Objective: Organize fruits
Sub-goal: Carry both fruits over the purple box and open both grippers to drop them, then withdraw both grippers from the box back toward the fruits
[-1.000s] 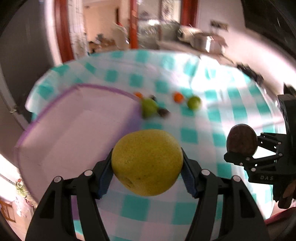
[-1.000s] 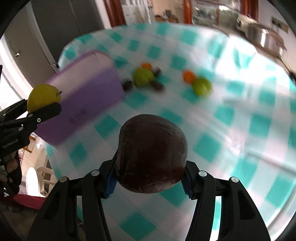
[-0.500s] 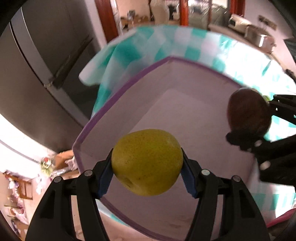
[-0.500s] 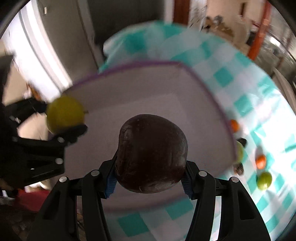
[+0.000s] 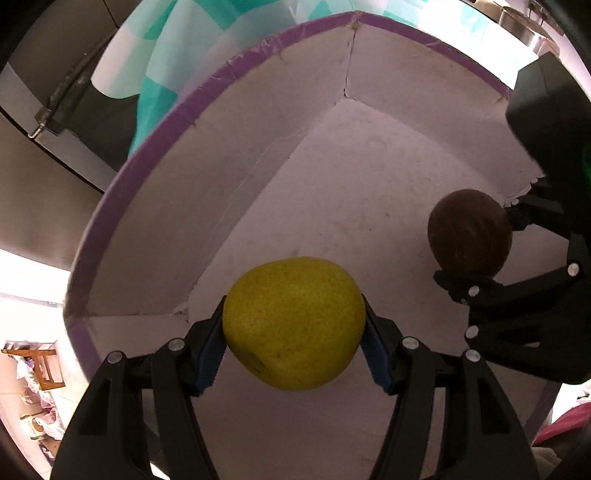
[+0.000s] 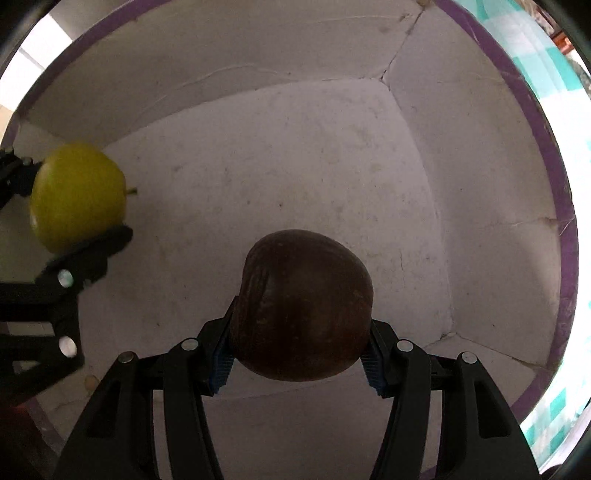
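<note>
the yellow-green pear [image 5: 293,323] sits clamped across its widest part in the left gripper [image 5: 294,345]; the dark brown fruit [image 6: 303,306] likewise in the right gripper [image 6: 298,350]. both hang over the purple-rimmed box [image 6: 561,229]; firm, smooth, likely bruisable.

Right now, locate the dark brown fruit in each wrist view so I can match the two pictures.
Left wrist: dark brown fruit at right, held in the right gripper.
Right wrist: lower centre, filling the foreground.
Shared landmark: the purple-rimmed white box beneath both; the yellow fruit also shows in each.
</note>
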Demonstrator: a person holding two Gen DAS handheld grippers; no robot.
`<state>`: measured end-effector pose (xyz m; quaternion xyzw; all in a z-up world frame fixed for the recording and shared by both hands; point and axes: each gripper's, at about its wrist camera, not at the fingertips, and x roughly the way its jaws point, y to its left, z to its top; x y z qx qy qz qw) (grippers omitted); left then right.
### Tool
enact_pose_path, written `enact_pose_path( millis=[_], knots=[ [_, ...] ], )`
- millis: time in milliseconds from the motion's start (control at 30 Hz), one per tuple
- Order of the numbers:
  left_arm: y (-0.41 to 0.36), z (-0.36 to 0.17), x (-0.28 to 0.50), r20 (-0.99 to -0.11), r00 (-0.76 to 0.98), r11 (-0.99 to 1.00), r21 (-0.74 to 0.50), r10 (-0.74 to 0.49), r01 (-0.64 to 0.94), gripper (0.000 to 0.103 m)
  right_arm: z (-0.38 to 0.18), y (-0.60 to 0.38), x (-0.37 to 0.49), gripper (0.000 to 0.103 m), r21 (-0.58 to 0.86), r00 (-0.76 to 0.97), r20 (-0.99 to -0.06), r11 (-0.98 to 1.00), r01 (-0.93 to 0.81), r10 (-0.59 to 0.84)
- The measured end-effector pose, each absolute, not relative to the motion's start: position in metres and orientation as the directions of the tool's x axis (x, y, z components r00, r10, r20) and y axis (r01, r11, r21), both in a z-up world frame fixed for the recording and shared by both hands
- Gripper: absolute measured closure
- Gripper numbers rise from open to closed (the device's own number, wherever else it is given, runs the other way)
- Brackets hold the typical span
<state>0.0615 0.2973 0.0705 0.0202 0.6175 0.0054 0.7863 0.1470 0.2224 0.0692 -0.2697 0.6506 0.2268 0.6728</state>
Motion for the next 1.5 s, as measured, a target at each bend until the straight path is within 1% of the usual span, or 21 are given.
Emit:
enact_pose_path(
  millis=[167,267,333,433,467,500,533,600,667,767,867,900,967,1033,1133,1200,1233,1267,1333,1400,1500],
  knots=[
    [0.296,0.07,0.061,-0.976,0.212,0.998,0.061,0.057,0.014,0.038,0.069,0.223,0.153,0.045,-0.048,0.027,-0.999,0.768,-0.639,-0.04],
    [0.289,0.071,0.062,-0.974,0.206,0.995,0.096,0.091,0.013,0.038,0.075,0.221,0.153,0.034,-0.04,0.048,-0.999,0.764,-0.644,-0.011],
    [0.29,0.069,0.054,-0.972,0.204,0.992,0.123,0.116,0.021,0.037,0.08,0.221,0.151,0.033,-0.039,0.06,-0.998,0.753,-0.657,0.002],
    [0.286,0.08,0.043,-0.956,0.249,0.987,0.162,0.156,0.004,0.036,0.092,0.216,0.146,0.033,-0.047,0.098,-0.995,0.739,-0.672,0.026],
    [0.284,0.086,0.039,-0.95,0.267,0.985,0.17,0.165,-0.002,0.031,0.097,0.216,0.145,0.033,-0.051,0.115,-0.993,0.738,-0.673,0.037],
    [0.282,0.094,0.034,-0.937,0.292,0.98,0.196,0.193,-0.02,0.021,0.106,0.211,0.143,0.032,-0.054,0.142,-0.988,0.738,-0.673,0.057],
    [0.282,0.102,0.029,-0.925,0.314,0.976,0.214,0.216,-0.04,0.018,0.116,0.206,0.141,0.03,-0.055,0.169,-0.982,0.741,-0.669,0.081],
    [0.277,0.123,0.017,-0.893,0.377,0.97,0.228,0.245,-0.09,0.014,0.139,0.194,0.134,0.026,-0.037,0.219,-0.965,0.746,-0.665,0.147],
    [0.266,0.142,0.007,-0.857,0.436,0.962,0.241,0.274,-0.131,0.013,0.16,0.184,0.122,0.023,-0.005,0.26,-0.939,0.744,-0.668,0.227],
    [0.228,0.177,-0.012,-0.766,0.558,0.948,0.251,0.319,-0.196,0.01,0.198,0.148,0.102,0.022,0.039,0.332,-0.878,0.743,-0.668,0.345],
    [0.179,0.213,-0.035,-0.664,0.684,0.953,0.235,0.301,-0.191,0.001,0.213,0.092,0.078,0.022,0.069,0.442,-0.782,0.766,-0.639,0.439],
    [0.156,0.225,-0.04,-0.631,0.723,0.958,0.226,0.282,-0.176,0.002,0.218,0.061,0.066,0.021,0.076,0.498,-0.741,0.794,-0.603,0.45],
    [0.125,0.236,-0.045,-0.612,0.754,0.967,0.213,0.241,-0.137,0.002,0.226,0.024,0.061,0.02,0.092,0.566,-0.706,0.848,-0.523,0.425],
    [0.082,0.234,-0.048,-0.658,0.733,0.981,0.186,0.169,-0.059,0.002,0.215,-0.027,0.056,0.019,0.139,0.609,-0.696,0.903,-0.405,0.381],
    [0.034,0.21,-0.048,-0.738,0.669,0.985,0.168,0.093,0.049,0.002,0.192,-0.09,0.04,0.019,0.195,0.604,-0.737,0.952,-0.238,0.302],
    [-0.002,0.18,-0.044,-0.793,0.607,0.973,0.171,0.043,0.154,0.002,0.167,-0.124,0.023,0.02,0.196,0.572,-0.784,0.97,-0.145,0.244],
    [-0.015,0.168,-0.044,-0.803,0.595,0.964,0.184,0.034,0.193,0.002,0.158,-0.135,0.017,0.02,0.192,0.557,-0.8,0.975,-0.115,0.223],
    [-0.021,0.158,-0.043,-0.804,0.593,0.952,0.206,0.034,0.225,0.002,0.15,-0.147,0.011,0.02,0.187,0.545,-0.813,0.978,-0.088,0.204],
    [-0.039,0.138,-0.025,-0.787,0.611,0.924,0.292,0.086,0.247,0.002,0.129,-0.163,0.01,0.02,0.173,0.508,-0.844,0.984,-0.043,0.171],
    [-0.035,0.137,-0.007,-0.732,0.667,0.913,0.356,0.139,0.2,0.001,0.112,-0.175,0.011,0.02,0.158,0.481,-0.865,0.987,-0.005,0.141],
    [-0.028,0.143,0.025,-0.664,0.729,0.902,0.401,0.167,0.158,0.002,0.1,-0.181,0.018,0.02,0.153,0.465,-0.876,0.988,0.011,0.13]
  ],
)
